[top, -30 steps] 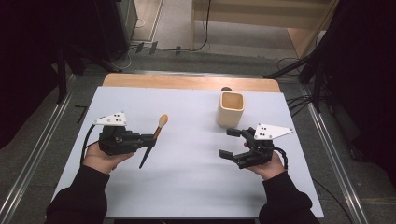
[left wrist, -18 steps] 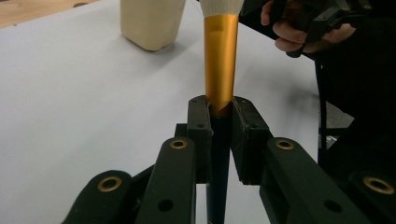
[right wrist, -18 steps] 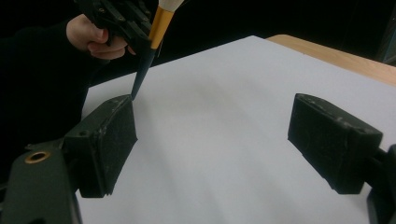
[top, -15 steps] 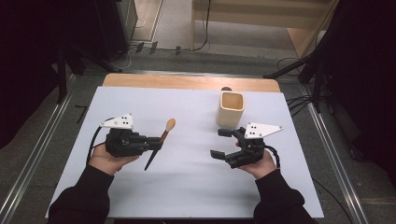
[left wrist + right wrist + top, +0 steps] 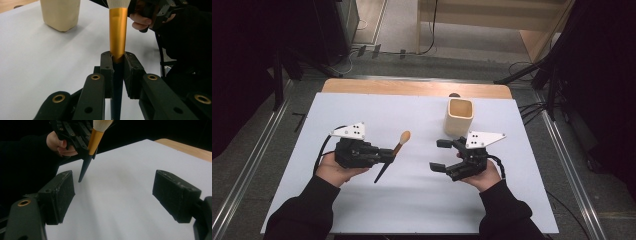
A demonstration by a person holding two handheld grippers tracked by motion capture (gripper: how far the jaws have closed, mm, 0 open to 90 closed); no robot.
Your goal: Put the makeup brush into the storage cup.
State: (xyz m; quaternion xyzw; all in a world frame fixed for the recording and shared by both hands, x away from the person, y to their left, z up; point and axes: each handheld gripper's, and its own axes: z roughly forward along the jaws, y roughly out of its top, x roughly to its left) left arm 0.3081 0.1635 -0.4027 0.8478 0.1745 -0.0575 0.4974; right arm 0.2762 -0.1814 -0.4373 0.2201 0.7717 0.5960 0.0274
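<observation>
From the high view, my left gripper (image 5: 388,154) is clamped on a makeup brush with a dark tapered handle, gold ferrule and pale bristles (image 5: 393,155), holding it tilted above the white table sheet (image 5: 362,200), bristle end up toward the far side and pointed handle tip down toward me. My right gripper (image 5: 441,155) hangs with its jaws wide and nothing between them, just in front of the cream square cup (image 5: 459,117) that stands near the table's far edge. The brush is apart from the cup, off to its left

In the left gripper view, my pads pinch the brush (image 5: 117,37) right where the gold ferrule meets the dark handle, the ferrule rising straight ahead and the cup (image 5: 60,13) off to the upper left; my other hand shows beyond at upper right

In the right gripper view, my two black pads stand far apart over bare sheet, and the left gripper (image 5: 85,143) with the brush (image 5: 93,138) sits ahead at upper left, handle tip just above the sheet

My read on the risk: the grip sits on a smooth taper, so the brush could swivel or slide in the pads; a hand-over taken too near the bristles might crush them, and a careless sweep of my right gripper could knock the light cup over
</observation>
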